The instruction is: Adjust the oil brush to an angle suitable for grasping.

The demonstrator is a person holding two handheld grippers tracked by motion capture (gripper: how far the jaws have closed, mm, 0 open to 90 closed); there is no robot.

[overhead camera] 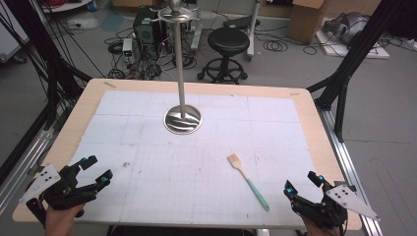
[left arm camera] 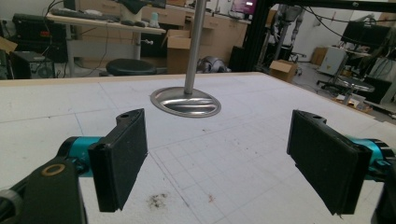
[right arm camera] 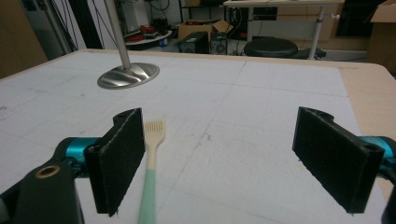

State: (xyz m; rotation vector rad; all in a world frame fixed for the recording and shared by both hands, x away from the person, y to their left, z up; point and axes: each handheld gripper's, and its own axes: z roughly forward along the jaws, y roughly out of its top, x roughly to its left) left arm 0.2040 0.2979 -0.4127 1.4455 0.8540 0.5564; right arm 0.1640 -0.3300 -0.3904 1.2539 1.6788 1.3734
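Two wide-open grippers, and a flat little brush waiting to be picked up.

The right gripper [overhead camera: 304, 188] has its jaws spread wide and holds nothing; the left gripper [overhead camera: 92, 170] is spread and empty too. The brush [overhead camera: 247, 180] lies flat on the tabletop [overhead camera: 88, 105], just left of the right gripper, well in front of the metal stand [overhead camera: 182, 119], with its bristles toward the stand. The handle is thin and low, so the jaws could bump it and push it away. A squeeze near one end could let it tip and drop.
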